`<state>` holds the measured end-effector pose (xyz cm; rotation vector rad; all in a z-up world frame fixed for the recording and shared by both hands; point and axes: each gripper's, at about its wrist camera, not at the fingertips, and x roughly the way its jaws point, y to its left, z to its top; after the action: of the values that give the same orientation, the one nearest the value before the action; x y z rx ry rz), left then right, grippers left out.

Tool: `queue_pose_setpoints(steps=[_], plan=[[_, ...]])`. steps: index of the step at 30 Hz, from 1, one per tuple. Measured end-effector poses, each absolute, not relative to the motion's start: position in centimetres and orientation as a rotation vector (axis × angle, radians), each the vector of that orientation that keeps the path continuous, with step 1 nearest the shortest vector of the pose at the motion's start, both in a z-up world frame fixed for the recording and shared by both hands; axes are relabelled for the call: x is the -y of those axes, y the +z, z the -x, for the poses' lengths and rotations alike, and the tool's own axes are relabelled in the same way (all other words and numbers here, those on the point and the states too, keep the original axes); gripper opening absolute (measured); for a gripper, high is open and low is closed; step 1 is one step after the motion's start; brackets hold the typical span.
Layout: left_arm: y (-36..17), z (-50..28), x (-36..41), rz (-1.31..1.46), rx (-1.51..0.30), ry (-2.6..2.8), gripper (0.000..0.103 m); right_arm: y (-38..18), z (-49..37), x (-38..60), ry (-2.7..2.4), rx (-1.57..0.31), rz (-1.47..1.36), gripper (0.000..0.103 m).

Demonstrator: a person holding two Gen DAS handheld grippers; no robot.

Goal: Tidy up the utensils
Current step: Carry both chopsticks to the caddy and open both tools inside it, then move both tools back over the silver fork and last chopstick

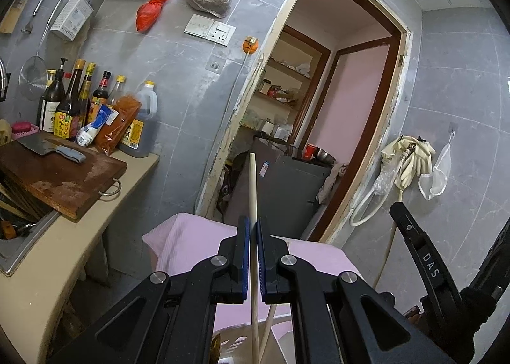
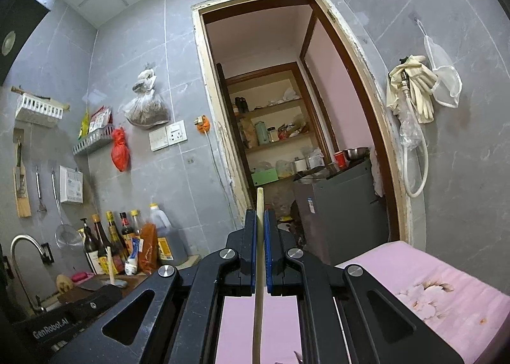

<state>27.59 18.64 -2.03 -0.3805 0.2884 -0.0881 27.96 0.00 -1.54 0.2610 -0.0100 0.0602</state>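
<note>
My left gripper is shut on a pale wooden chopstick that stands upright between its blue pads and points up past the doorway. A second pale stick leans below it, near a holder at the bottom edge. My right gripper is shut on another pale chopstick, also held upright. The right gripper shows at the right edge of the left wrist view. The left gripper and its chopstick show at the lower left of the right wrist view. Both are held above a pink cloth.
A counter on the left carries a wooden cutting board with a cleaver, sauce bottles and a sink. An open doorway is ahead, with a grey cabinet. Gloves and a hose hang on the right wall.
</note>
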Motion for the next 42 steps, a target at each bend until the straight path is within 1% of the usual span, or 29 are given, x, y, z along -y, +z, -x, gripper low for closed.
queue_pose_setpoints(steps=[14, 16, 18, 19, 22, 24, 26, 28, 29, 30, 32, 33, 37, 39, 42], plan=[[-2.4, -26.0, -17.8, 0.361, -0.334, -0.137, 0.005, -2.5, -25.9, -0.1, 0.153, -0.117, -0.189, 0.005], [-2.2, -25.7, -17.8, 0.363, -0.339, -0.148, 0.005, -2.6, -25.6, 0.2, 0.158, -0.139, -0.187, 0.012], [-2.0, -25.3, -17.9, 0.371, -0.347, -0.144, 0.005, -2.4, -25.1, 0.7, 0.163, -0.145, -0.192, 0.040], [-1.9, -25.1, -17.9, 0.374, -0.354, -0.140, 0.005, -2.3, -24.8, 1.0, 0.163, -0.137, -0.199, 0.042], [-1.5, -24.6, -17.7, 0.361, -0.369, -0.122, 0.008, -1.7, -24.3, 1.7, 0.167, -0.131, -0.207, 0.042], [-1.1, -24.1, -17.4, 0.352, -0.372, -0.113, 0.017, -1.1, -23.7, 2.6, 0.172, -0.125, -0.218, 0.042], [-0.5, -23.3, -17.0, 0.348, -0.358, -0.103, 0.041, -0.4, -23.3, 3.3, 0.173, -0.118, -0.221, 0.043], [0.1, -22.4, -16.5, 0.342, -0.335, -0.081, 0.050, 0.3, -22.5, 4.5, 0.169, -0.113, -0.221, 0.048], [0.4, -22.1, -16.1, 0.341, -0.333, -0.077, 0.051, 0.6, -22.4, 4.9, 0.167, -0.113, -0.222, 0.053], [0.7, -21.8, -15.7, 0.338, -0.334, -0.074, 0.052, 0.9, -22.0, 5.7, 0.164, -0.114, -0.224, 0.055], [1.2, -21.2, -14.6, 0.329, -0.332, -0.065, 0.061, 1.4, -21.4, 6.9, 0.156, -0.116, -0.223, 0.062], [1.4, -20.7, -14.0, 0.327, -0.326, -0.061, 0.063, 1.6, -20.8, 7.9, 0.150, -0.119, -0.218, 0.066], [2.0, -19.4, -11.5, 0.314, -0.313, -0.044, 0.074, 2.3, -19.2, 11.0, 0.130, -0.134, -0.193, 0.074], [2.2, -18.7, -10.2, 0.314, -0.311, -0.039, 0.076, 2.5, -18.6, 12.4, 0.128, -0.145, -0.181, 0.078], [2.1, -17.6, -8.2, 0.308, -0.310, -0.037, 0.082, 2.4, -17.4, 14.6, 0.115, -0.157, -0.164, 0.083]])
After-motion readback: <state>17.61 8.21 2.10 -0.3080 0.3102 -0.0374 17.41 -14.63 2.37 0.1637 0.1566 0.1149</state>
